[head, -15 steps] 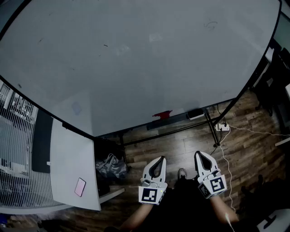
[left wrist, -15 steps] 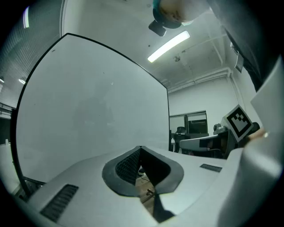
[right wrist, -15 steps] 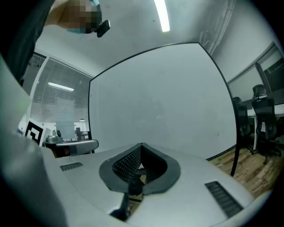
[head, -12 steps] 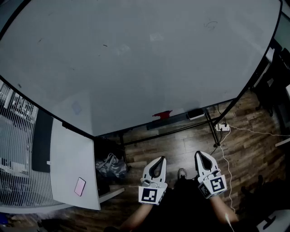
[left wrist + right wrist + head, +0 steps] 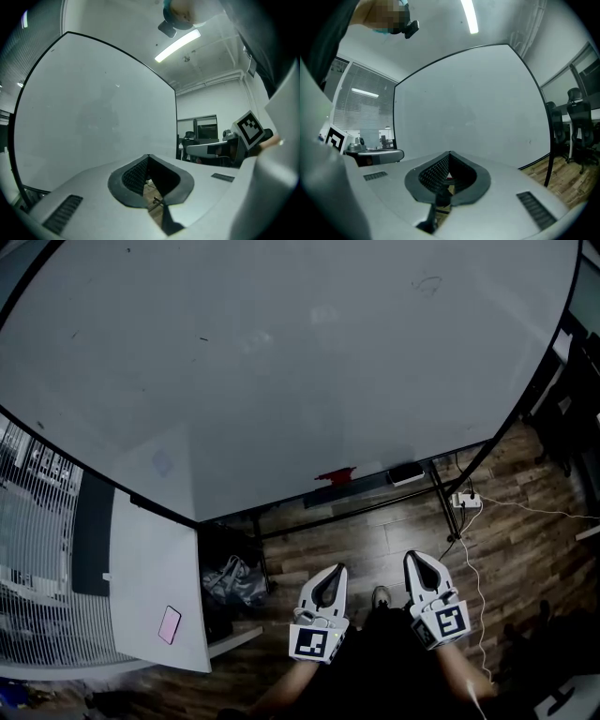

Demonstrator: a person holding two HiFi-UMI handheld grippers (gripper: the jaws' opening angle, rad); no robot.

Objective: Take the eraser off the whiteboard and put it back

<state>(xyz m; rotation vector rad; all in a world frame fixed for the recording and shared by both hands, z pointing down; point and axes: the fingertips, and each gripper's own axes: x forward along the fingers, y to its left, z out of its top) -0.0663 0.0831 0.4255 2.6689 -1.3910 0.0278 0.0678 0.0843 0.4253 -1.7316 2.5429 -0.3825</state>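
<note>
Head view: both grippers hang low by my legs, well apart from the large white whiteboard (image 5: 281, 362). Left gripper (image 5: 333, 570) & right gripper (image 5: 417, 561) have jaws fully closed, nothing held. I take the small dark rectangular block (image 5: 405, 474) on the dark tray ledge (image 5: 366, 486) for the eraser, w/ a red item (image 5: 335, 475) nearby. Risks: I arrive w/ jaws shut & knock it off, or grab the red item instead.

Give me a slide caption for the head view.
Both shut, left hand-held gripper and right hand-held gripper face the whiteboard.

The whiteboard (image 5: 281, 371) is cut off at top.
</note>
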